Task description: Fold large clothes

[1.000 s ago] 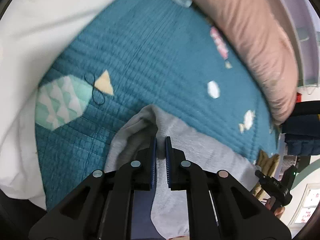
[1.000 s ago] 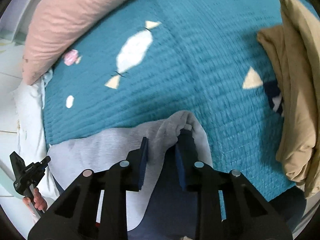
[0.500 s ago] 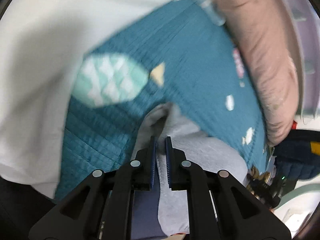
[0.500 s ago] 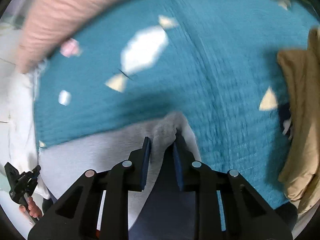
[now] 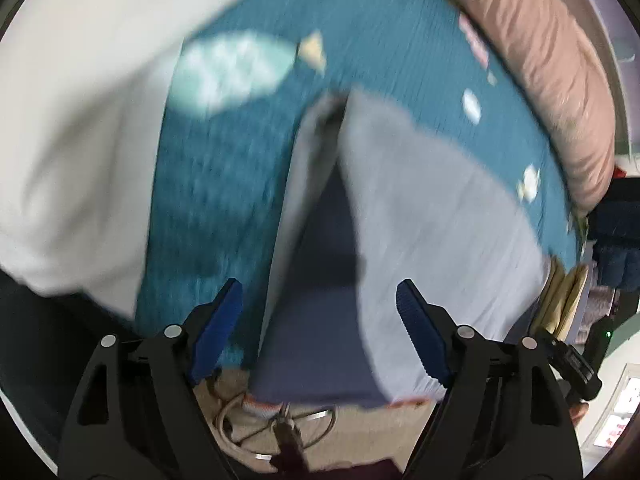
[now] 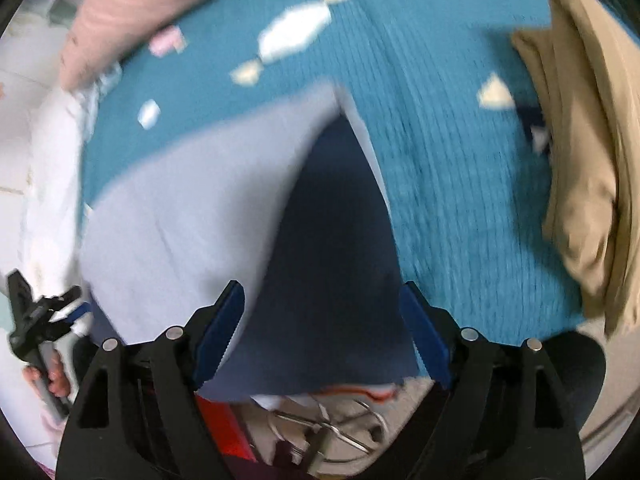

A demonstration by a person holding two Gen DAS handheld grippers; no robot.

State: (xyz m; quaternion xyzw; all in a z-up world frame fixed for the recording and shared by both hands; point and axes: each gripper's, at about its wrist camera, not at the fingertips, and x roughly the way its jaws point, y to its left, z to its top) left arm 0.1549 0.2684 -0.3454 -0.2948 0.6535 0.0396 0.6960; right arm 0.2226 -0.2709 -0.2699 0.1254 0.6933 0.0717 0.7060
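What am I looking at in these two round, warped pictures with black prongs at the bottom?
Each picture comes from a fisheye camera mounted on a hand-held gripper, a two-fingered black clamp with blue pads that a person carries, one in each hand. One view looks along the left hand-held gripper, the other along the right hand-held gripper. Both stand wide open and hold nothing. Ahead lies a pale grey fleecy garment with a dark blue inside, folded over on a teal quilted blanket with candy shapes. A long pink pillow lies along the blanket's edge, and tan folded clothing lies at the right. The pictures are motion-blurred.
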